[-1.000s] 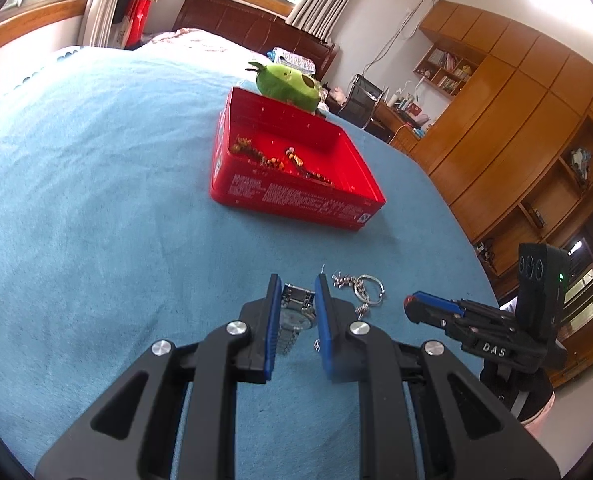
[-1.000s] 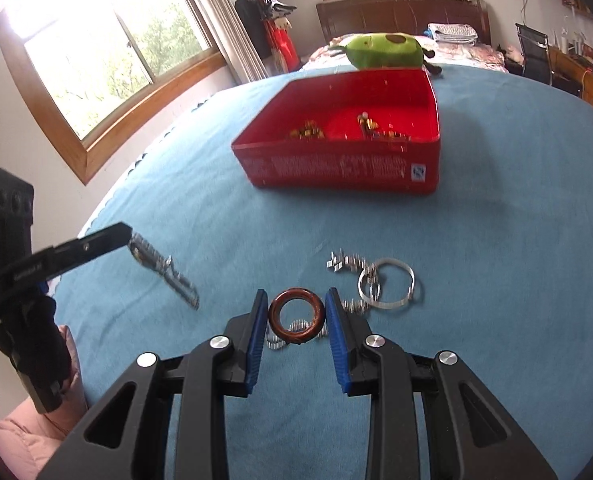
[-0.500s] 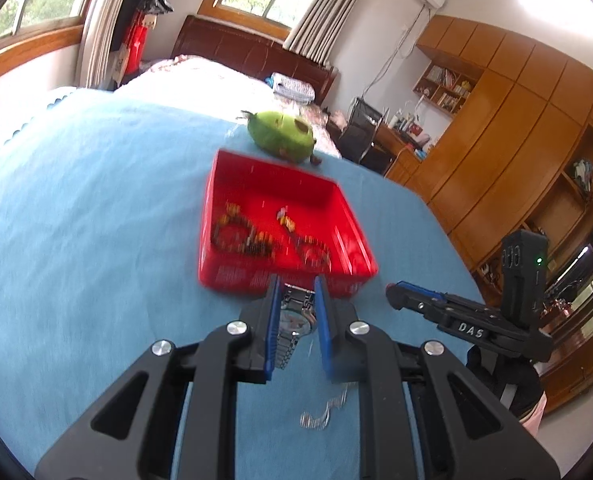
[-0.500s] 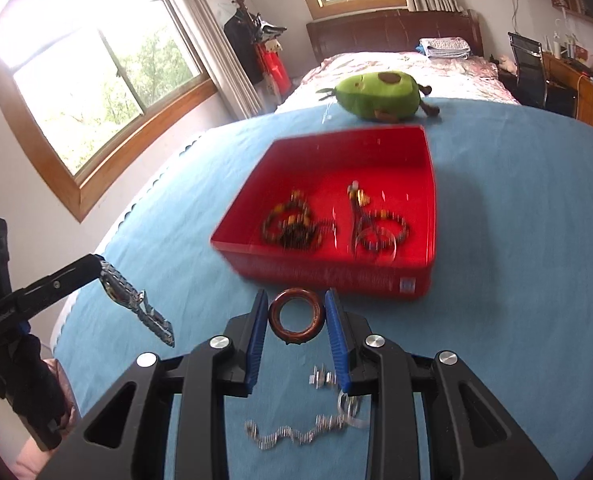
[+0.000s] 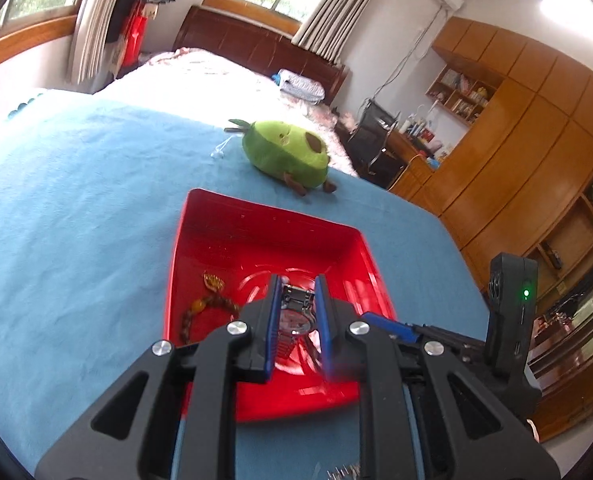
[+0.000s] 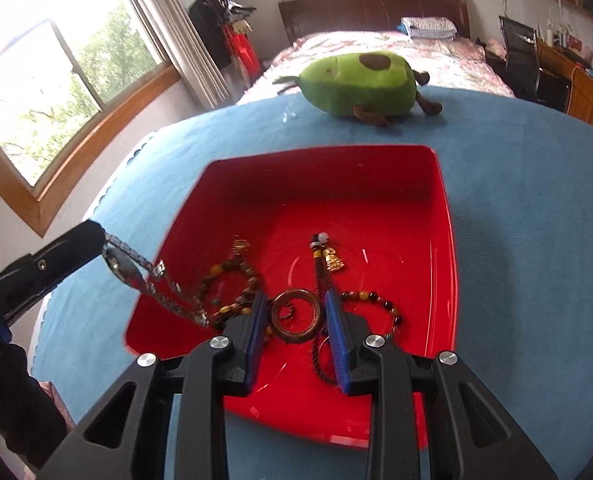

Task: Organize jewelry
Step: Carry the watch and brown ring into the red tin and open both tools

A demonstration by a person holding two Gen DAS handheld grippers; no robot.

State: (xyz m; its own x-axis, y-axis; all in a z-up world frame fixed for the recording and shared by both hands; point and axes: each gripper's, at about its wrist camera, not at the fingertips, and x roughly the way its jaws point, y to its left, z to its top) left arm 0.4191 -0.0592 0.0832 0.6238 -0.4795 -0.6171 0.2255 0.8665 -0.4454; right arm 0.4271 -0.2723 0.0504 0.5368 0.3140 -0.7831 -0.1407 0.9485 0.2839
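Above the red tray, the left gripper has its fingers clamped on a steel wristwatch; the right gripper clamps a brown ring. An avocado plush lies at 12 o'clock.

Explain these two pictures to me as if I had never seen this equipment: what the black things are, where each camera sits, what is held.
There is no robot here. A person holds a two-finger hand-held gripper in each hand, with a fisheye camera on each looking forward along its blue-padded fingers.

The left wrist view shows the left hand-held gripper shut on a metal watch. The right wrist view shows the right hand-held gripper shut on a brown ring.

Both hang over a red tray that already holds beaded bracelets. The tray stands on a blue cloth, with a green avocado plush toy behind it.
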